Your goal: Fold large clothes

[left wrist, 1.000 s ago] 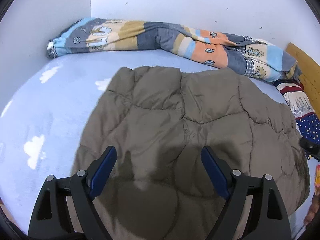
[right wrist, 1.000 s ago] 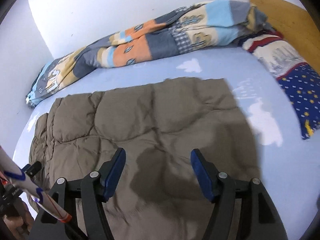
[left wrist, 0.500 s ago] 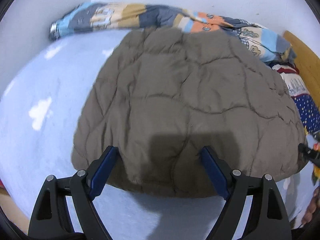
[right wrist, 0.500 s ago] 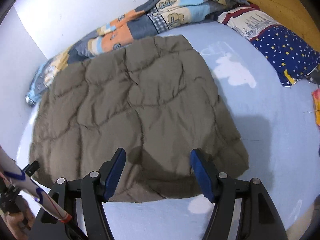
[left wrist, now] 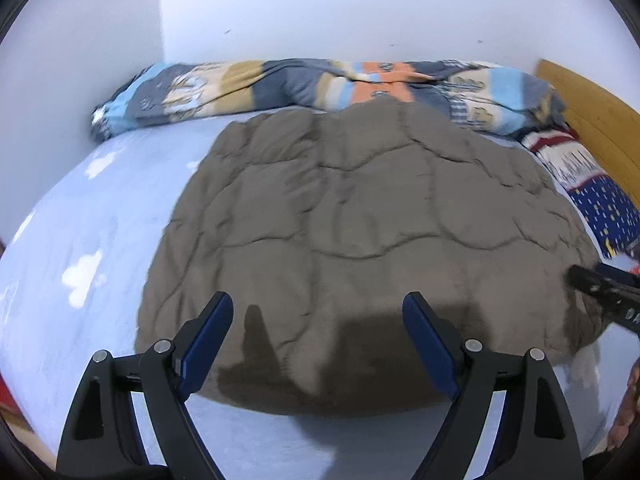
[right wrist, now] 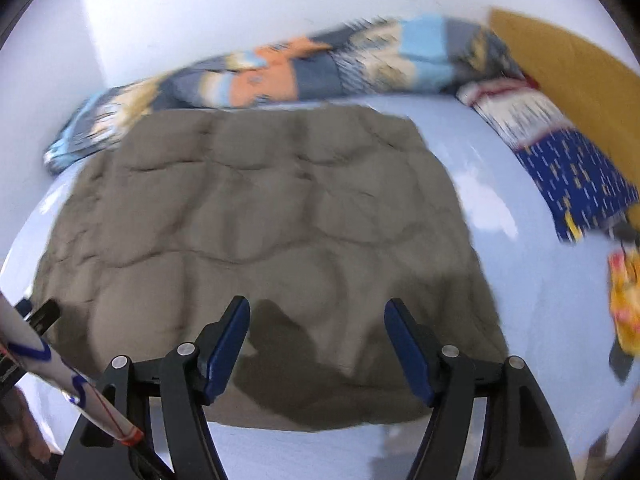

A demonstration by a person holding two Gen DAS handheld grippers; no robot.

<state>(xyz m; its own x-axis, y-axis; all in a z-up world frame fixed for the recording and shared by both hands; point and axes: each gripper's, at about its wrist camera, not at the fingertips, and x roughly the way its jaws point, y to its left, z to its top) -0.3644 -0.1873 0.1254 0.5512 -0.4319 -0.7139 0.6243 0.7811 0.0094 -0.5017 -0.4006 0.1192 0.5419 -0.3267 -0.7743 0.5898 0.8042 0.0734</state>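
A: Two grippers are hanging over the near hem of the quilted brown garment (left wrist: pixel 360 240), nothing between either pair of jaws. It is lying spread on the pale blue bed sheet (left wrist: pixel 92 216), filling the centre of both views, its far edge reaching the patterned blanket (left wrist: pixel 280 84) along the top.

B: Going left to right. The left gripper (left wrist: pixel 318 344), lower centre of its view, is standing wide open, blue pads above the hem, pinching nothing.

A: And the right gripper (right wrist: pixel 316 344), lower centre of its own view, is opening a little wider, also empty. The starred pillow (right wrist: pixel 576 184) is sitting well apart at right.

B: Judging the step: both are lining up to take the near hem for a fold toward the far edge. To do it well, I'd be dropping both pairs onto the hem at matching points, biting through the full padded thickness, then lifting evenly so the layers are not skewing.

A: Against a second ago?

B: Then the jaws were hovering over the middle of the garment, hem out of sight. Now both views are showing the whole near edge with bare sheet below it, so both grippers are pulling back toward the near side.
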